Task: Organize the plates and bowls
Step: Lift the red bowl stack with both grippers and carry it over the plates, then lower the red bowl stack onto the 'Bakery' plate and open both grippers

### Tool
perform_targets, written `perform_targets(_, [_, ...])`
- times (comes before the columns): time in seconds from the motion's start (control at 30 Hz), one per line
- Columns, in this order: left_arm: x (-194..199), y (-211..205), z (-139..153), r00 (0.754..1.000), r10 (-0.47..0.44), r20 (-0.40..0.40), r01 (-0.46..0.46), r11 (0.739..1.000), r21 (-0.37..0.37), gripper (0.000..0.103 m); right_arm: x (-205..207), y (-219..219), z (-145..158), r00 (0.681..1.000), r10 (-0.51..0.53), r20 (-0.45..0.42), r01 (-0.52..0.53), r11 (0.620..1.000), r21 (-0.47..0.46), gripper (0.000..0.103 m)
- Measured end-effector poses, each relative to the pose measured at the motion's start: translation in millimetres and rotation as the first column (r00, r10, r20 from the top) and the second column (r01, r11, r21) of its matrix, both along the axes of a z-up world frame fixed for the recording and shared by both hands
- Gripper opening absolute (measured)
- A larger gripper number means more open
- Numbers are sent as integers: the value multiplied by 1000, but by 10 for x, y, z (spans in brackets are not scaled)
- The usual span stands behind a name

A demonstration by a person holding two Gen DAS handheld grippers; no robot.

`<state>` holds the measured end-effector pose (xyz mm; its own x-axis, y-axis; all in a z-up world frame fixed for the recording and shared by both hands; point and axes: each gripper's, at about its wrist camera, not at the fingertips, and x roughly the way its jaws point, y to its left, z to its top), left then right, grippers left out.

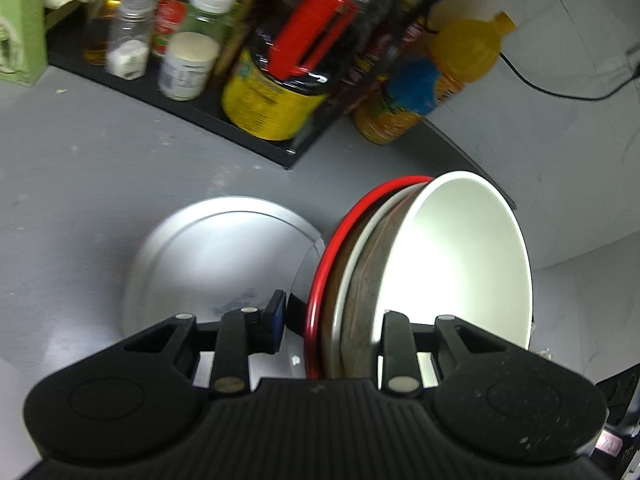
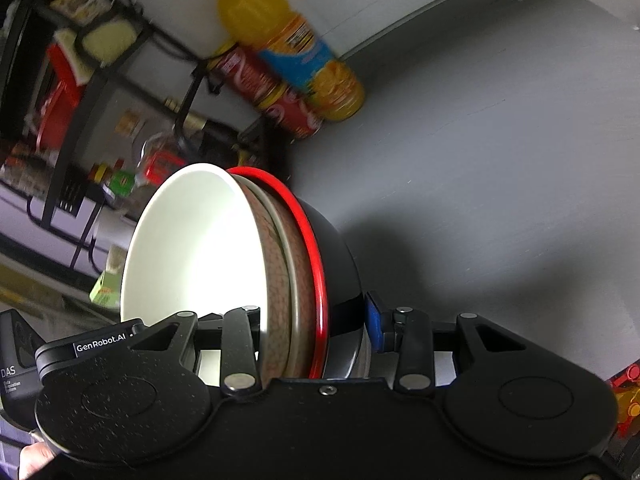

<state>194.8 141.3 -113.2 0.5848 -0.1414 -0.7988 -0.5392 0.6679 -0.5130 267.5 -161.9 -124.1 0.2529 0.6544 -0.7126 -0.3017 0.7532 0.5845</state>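
A nested stack of bowls (image 1: 400, 264) is held between both grippers. It has a white bowl (image 2: 200, 248) innermost, a brown speckled bowl (image 2: 278, 280) around it and a black bowl with a red rim (image 2: 340, 256) outermost. My left gripper (image 1: 336, 320) is shut on one side of the stack's rim, blue pad against the black outside, the other finger inside the white bowl. My right gripper (image 2: 310, 320) is shut on the opposite side in the same way. A silvery round plate (image 1: 224, 256) shows beyond the black bowl, over the grey counter.
A black rack (image 1: 224, 128) holds spice jars (image 1: 128, 36) and a yellow-labelled jar (image 1: 272, 96). An orange juice bottle (image 2: 292, 40) and a cola bottle (image 2: 272, 92) stand by the wall. A cable (image 1: 560, 88) runs along the wall. A hand (image 2: 32, 456) appears at the lower left.
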Motion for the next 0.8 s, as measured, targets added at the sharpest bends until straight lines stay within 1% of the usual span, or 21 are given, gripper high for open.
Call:
perform_targets(0.17, [-145, 150, -62, 999, 34, -14, -34, 999, -10, 29, -88, 208, -35, 999, 46, -12, -46, 999, -12, 38])
perform_targets(0.37, [-242, 308, -172, 998, 57, -38, -58, 998, -23, 29, -163, 390, -110, 997, 75, -30, -76, 997, -32, 38])
perform_targets(0.6, [-251, 440, -335, 996, 59, -67, -62, 998, -33, 29, -178, 536, -256, 997, 62, -55, -64, 997, -44, 38])
perform_targets(0.8, [-208, 542, -484, 994, 48, -97, -54, 997, -59, 29, -179, 626, -346, 996, 56, -74, -62, 995, -75, 38])
